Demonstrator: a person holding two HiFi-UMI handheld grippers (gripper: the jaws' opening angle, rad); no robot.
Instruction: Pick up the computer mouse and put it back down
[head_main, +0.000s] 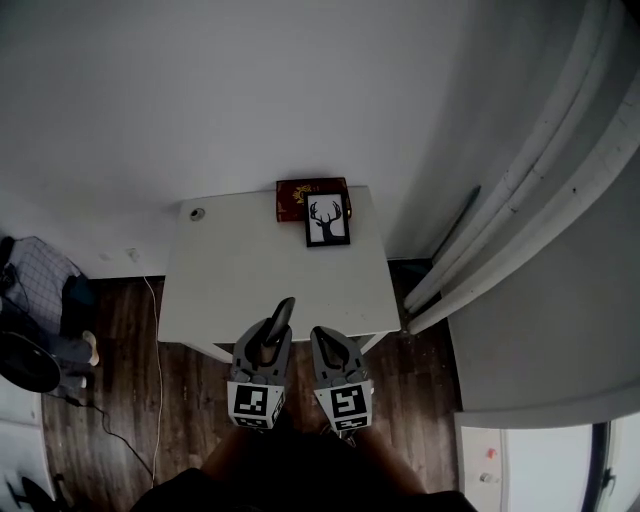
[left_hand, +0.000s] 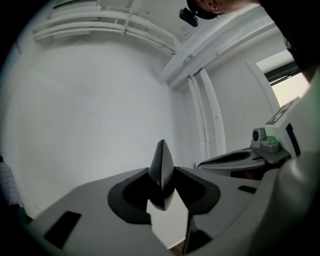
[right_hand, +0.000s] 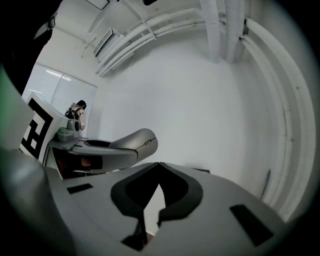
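Observation:
A grey computer mouse (head_main: 279, 320) stands on edge between the jaws of my left gripper (head_main: 270, 338), lifted over the near edge of the white table (head_main: 250, 280). In the left gripper view the mouse (left_hand: 162, 170) shows as a thin upright blade, with the left gripper (left_hand: 163, 187) shut on its two sides. From the right gripper view the mouse (right_hand: 138, 142) juts out of the left gripper's jaws at the left. My right gripper (head_main: 330, 336) hangs beside the left one. Its jaws (right_hand: 159, 165) meet with nothing between them.
A framed deer picture (head_main: 328, 220) and a red box (head_main: 299, 192) sit at the table's far edge, and a small round thing (head_main: 197, 213) lies at its far left corner. White pipes (head_main: 520, 200) run along the right. A cable (head_main: 157, 350) and bags (head_main: 40, 285) are on the wooden floor at left.

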